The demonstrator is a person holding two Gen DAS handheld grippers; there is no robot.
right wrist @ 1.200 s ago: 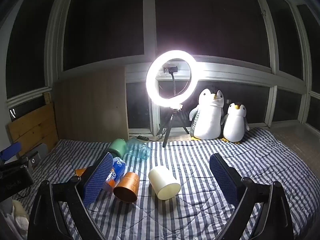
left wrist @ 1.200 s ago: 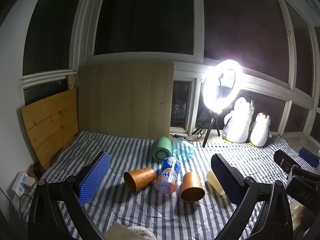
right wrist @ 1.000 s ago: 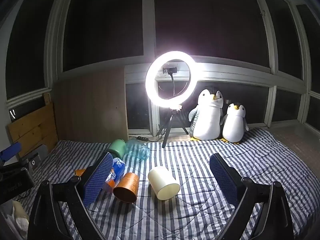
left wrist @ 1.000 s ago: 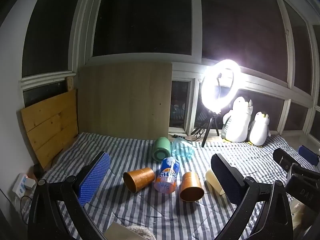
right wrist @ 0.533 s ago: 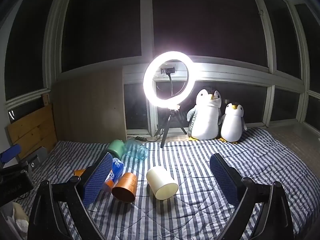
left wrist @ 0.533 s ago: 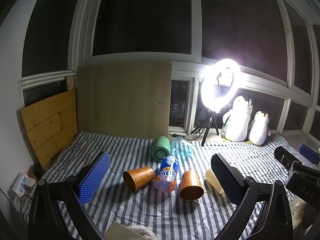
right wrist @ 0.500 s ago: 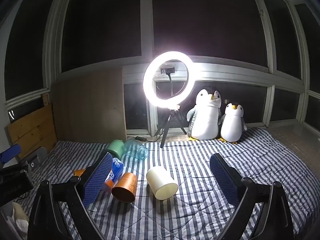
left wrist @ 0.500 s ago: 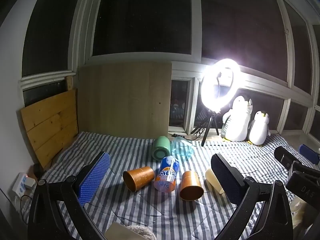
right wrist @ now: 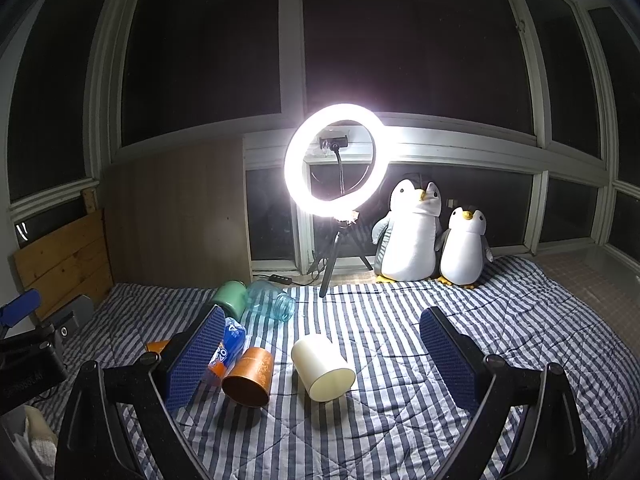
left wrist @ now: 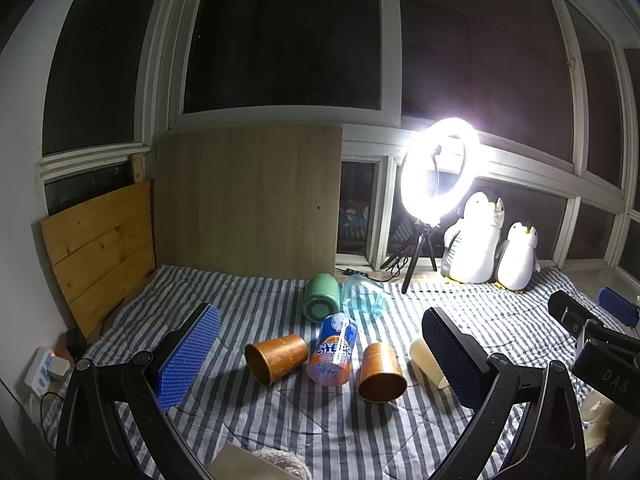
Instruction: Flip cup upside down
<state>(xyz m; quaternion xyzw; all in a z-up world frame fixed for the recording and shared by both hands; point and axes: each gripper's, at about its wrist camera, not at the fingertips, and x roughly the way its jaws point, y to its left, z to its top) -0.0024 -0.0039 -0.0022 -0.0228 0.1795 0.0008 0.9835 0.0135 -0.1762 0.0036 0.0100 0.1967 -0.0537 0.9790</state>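
Observation:
Several cups lie on their sides on a striped quilt point(left wrist: 280, 420). In the left wrist view there are two orange cups point(left wrist: 276, 357) point(left wrist: 381, 372), a blue and orange printed cup point(left wrist: 334, 349), a green cup point(left wrist: 321, 304), a clear blue cup point(left wrist: 363, 300) and a cream cup point(left wrist: 426, 358) partly behind my right finger. In the right wrist view the cream cup point(right wrist: 323, 367) lies nearest, with an orange cup point(right wrist: 249, 376) to its left. My left gripper point(left wrist: 320, 356) and right gripper point(right wrist: 322, 356) are open and empty, held above the quilt short of the cups.
A lit ring light point(right wrist: 336, 158) on a tripod and two plush penguins point(right wrist: 412, 232) point(right wrist: 466, 248) stand at the quilt's far edge. Wooden boards point(left wrist: 248, 200) lean at the back left. A power strip point(left wrist: 44, 368) lies at the left. The other gripper point(left wrist: 592, 340) shows at the right edge.
Both views have shifted very slightly; the cups have not moved. Both grippers stay open.

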